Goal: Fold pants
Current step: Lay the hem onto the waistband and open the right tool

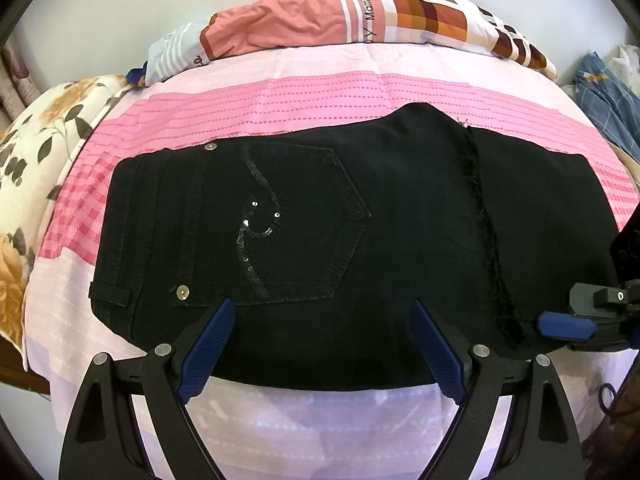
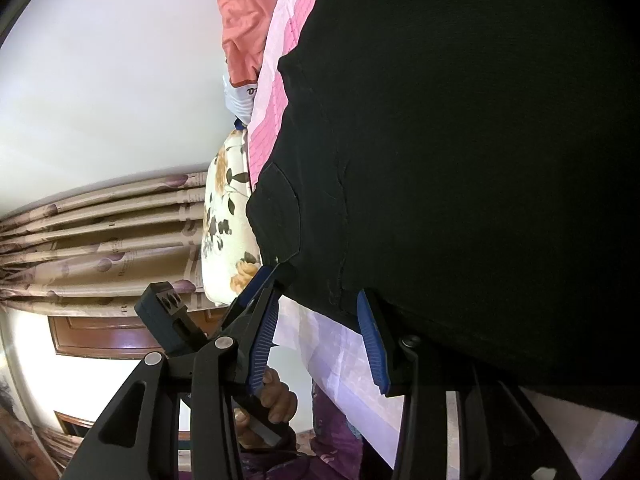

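Note:
Black pants point(image 1: 360, 220) lie folded across the pink bedsheet point(image 1: 320, 92), back pocket with sequins up, waistband to the left. My left gripper point(image 1: 322, 312) hovers open over the pants' near edge, with nothing between its blue pads. At the pants' near right corner my right gripper point(image 1: 564, 332) comes in from the side. In the right wrist view the pants point(image 2: 460, 160) fill the right half, and the right gripper point(image 2: 318, 284) straddles their edge. Its pads still stand apart, with cloth between them.
A folded quilt point(image 1: 320, 16) lies along the bed's far side. A floral pillow point(image 1: 40, 152) sits at the left end, and blue plaid cloth point(image 1: 600, 96) is off to the right. A hand point(image 2: 280, 400), curtain point(image 2: 100, 232) and wooden furniture show beyond the bed's edge.

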